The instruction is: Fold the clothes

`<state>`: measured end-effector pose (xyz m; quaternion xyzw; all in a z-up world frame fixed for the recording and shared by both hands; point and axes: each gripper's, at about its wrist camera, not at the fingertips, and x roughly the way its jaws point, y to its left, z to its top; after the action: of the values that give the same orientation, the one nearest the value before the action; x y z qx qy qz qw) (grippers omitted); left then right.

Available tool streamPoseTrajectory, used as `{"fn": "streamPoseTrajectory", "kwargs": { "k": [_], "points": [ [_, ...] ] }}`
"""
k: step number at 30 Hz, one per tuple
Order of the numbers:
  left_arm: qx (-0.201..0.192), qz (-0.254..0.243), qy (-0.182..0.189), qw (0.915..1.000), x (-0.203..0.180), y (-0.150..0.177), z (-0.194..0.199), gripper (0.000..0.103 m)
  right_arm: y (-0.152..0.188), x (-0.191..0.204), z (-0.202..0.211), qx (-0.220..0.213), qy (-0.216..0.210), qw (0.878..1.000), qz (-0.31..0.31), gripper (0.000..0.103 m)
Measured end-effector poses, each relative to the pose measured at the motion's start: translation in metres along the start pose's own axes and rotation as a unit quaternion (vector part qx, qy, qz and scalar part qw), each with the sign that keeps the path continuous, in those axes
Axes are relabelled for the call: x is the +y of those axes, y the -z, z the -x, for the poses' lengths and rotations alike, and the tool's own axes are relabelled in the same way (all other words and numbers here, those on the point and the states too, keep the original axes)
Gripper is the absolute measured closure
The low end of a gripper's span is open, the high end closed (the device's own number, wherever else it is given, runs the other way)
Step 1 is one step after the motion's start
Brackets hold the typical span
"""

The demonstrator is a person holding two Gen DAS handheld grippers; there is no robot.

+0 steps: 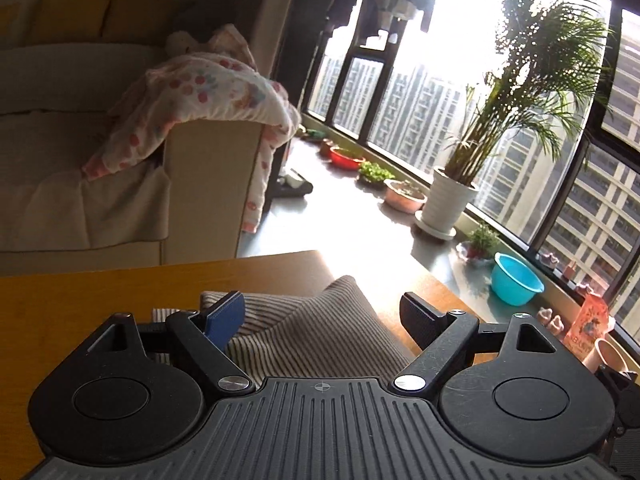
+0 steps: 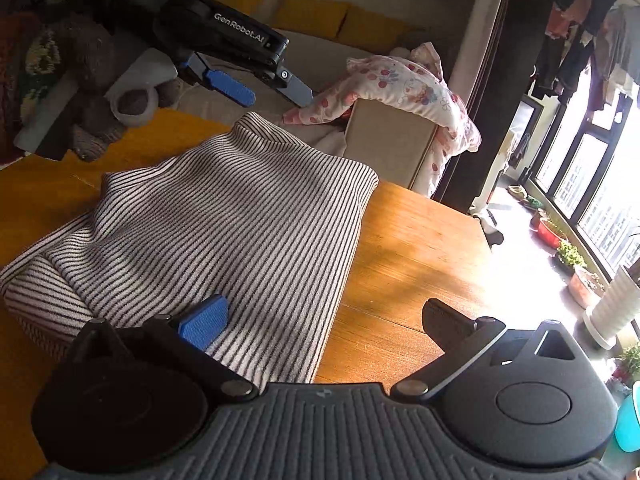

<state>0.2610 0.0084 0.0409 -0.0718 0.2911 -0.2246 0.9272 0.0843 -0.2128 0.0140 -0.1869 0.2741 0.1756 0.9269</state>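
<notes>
A striped brown-and-white garment (image 2: 224,220) lies folded on the wooden table (image 2: 408,248), with a rolled edge at its left. My right gripper (image 2: 324,320) is open at the garment's near edge. Its blue pad (image 2: 204,320) hovers over the cloth and its black finger (image 2: 448,320) is over bare wood. Nothing is pinched. My left gripper (image 2: 266,92) hangs open in the air above the garment's far edge. In the left wrist view the left gripper (image 1: 324,304) stands wide, with the striped garment (image 1: 312,332) below and no cloth pressed between its pads.
A beige sofa (image 1: 208,184) with a pink-spotted blanket (image 1: 208,96) stands beyond the table's far edge (image 1: 240,258). Potted plants (image 1: 448,196), a blue basin (image 1: 516,284) and bowls line the window sill. A plush toy (image 2: 92,80) lies at the far left.
</notes>
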Motion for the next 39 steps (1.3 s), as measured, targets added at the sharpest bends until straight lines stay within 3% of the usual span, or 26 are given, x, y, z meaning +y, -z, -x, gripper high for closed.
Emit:
{"fn": "streamPoseTrajectory", "kwargs": {
  "k": [3, 6, 9, 12, 19, 22, 26, 28, 31, 36, 39],
  "points": [
    [0.043, -0.006, -0.036, 0.9984, 0.017, 0.004, -0.028, 0.02, -0.01, -0.008, 0.008, -0.011, -0.024, 0.999, -0.022, 0.0],
    [0.058, -0.009, -0.049, 0.997, 0.029, 0.01, -0.037, 0.018, -0.021, -0.008, 0.015, -0.032, -0.066, 0.996, -0.05, 0.0],
    [0.068, 0.015, -0.046, 0.9965, 0.044, 0.015, -0.041, 0.016, -0.022, 0.015, 0.004, -0.013, -0.086, 0.996, -0.001, 0.0],
    [0.065, 0.021, -0.041, 0.9968, 0.049, 0.017, -0.033, 0.018, -0.011, 0.034, -0.011, -0.004, -0.071, 0.997, 0.019, 0.0],
    [0.042, -0.008, -0.046, 0.998, 0.036, 0.012, -0.004, 0.019, -0.009, 0.022, -0.012, 0.013, -0.087, 0.996, -0.031, 0.0],
    [0.016, 0.0, -0.014, 0.9998, 0.027, 0.007, 0.009, 0.019, -0.011, 0.027, -0.002, -0.004, -0.079, 0.997, -0.002, 0.0],
    [-0.012, 0.004, 0.075, 0.9971, 0.004, 0.003, 0.013, 0.014, -0.018, 0.032, 0.022, -0.042, -0.087, 0.995, 0.01, 0.0],
    [-0.006, 0.003, 0.089, 0.996, -0.003, 0.005, 0.003, 0.011, -0.018, 0.038, 0.027, -0.051, -0.083, 0.995, 0.026, 0.003],
    [0.039, 0.011, 0.04, 0.9984, 0.001, 0.014, -0.027, 0.013, -0.01, 0.049, 0.022, -0.023, -0.1, 0.994, 0.039, 0.019],
    [0.053, 0.061, 0.033, 0.9962, 0.022, 0.014, -0.028, 0.019, -0.005, 0.038, 0.01, 0.011, -0.135, 0.99, -0.029, 0.019],
    [0.049, 0.035, -0.003, 0.9982, 0.017, 0.013, 0.001, 0.017, -0.008, 0.03, 0.014, 0.012, -0.132, 0.991, -0.021, 0.017]
  ]
}}
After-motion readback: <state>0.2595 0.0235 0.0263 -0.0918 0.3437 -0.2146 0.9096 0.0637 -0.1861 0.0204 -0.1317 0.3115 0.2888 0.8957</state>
